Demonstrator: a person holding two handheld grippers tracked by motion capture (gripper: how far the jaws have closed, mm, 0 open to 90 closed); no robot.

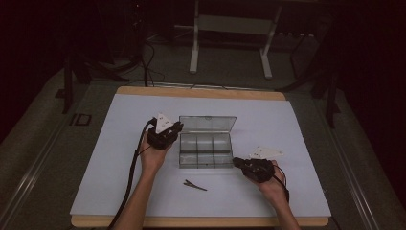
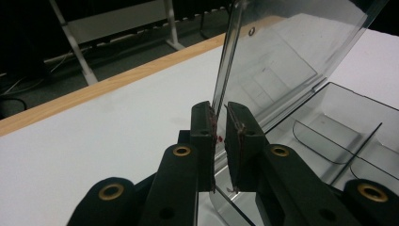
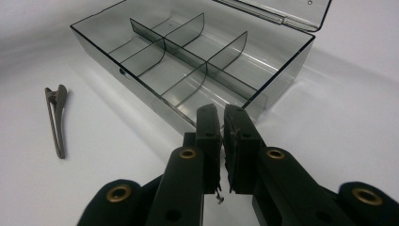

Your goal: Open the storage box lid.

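— Where was the box when you stopped there?

— The clear compartment box (image 1: 205, 152) sat near the middle of the white table top (image 1: 95, 187), its lid (image 1: 207, 123) swung up and standing open at the far side. Inside, the dividers split it into six small cells, and I couldn't see anything in them.

— And your left gripper?

— My left gripper (image 2: 220, 123) was at the box's left side, up by the lid. The lid's edge ran between the two jaws; they stood close together around it. The inner pad looked to be against the plastic, but there was a thin gap on the other side, so I couldn't say I truly had it pinched.

— The right one?

— My right gripper (image 3: 221, 123) was at the box's near right corner, jaws nearly together with only a slit between them and nothing in it. The tips were just short of the box wall; I couldn't tell if they touched.

— Anything else on the table?

— A dark hair clip (image 1: 195, 185) lay flat in front of the box, apart from it, between my two forearms.
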